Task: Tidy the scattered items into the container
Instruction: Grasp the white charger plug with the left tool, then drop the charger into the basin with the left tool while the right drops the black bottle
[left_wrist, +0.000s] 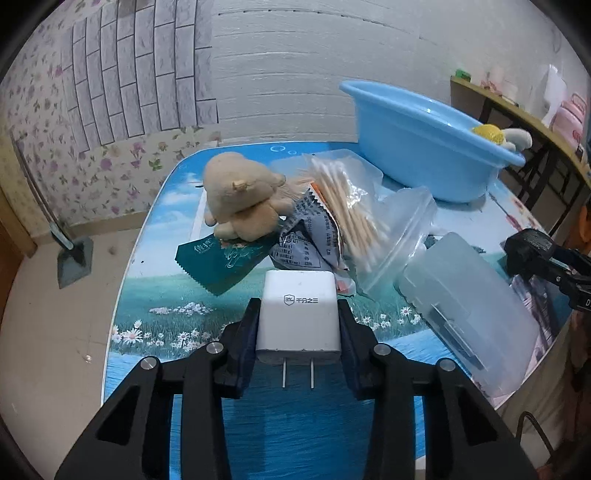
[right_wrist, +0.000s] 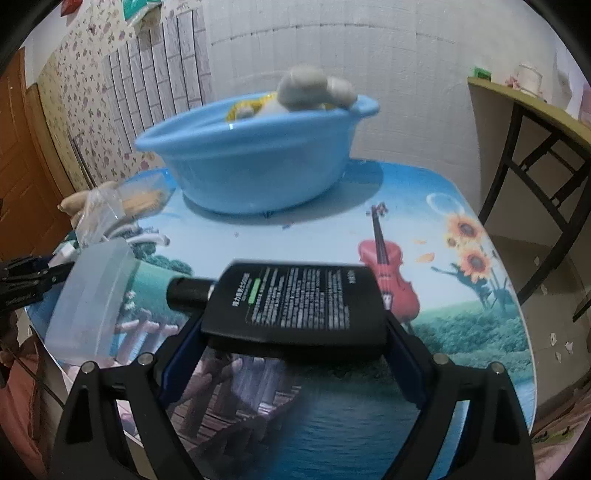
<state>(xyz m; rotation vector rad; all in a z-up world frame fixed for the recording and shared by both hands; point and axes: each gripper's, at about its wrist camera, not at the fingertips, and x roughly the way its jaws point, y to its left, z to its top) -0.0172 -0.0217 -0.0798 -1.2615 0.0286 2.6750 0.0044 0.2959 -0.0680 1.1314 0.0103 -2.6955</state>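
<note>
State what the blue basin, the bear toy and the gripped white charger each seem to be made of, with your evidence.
Blue basin: glossy moulded plastic, judging by its shiny highlights. Bear toy: soft plush fabric, fuzzy matte surface. White charger: smooth, probably plastic casing with metal prongs.

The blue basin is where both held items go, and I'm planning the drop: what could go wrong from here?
1. The black bottle sits flat across the right gripper, overhanging both fingers, so it may swivel or slip on the way.
2. The blue basin already holds a plush toy leaning over its rim, which a drop might knock out.
3. The left gripper pinches the white charger by smooth sides; it could slide.
</note>
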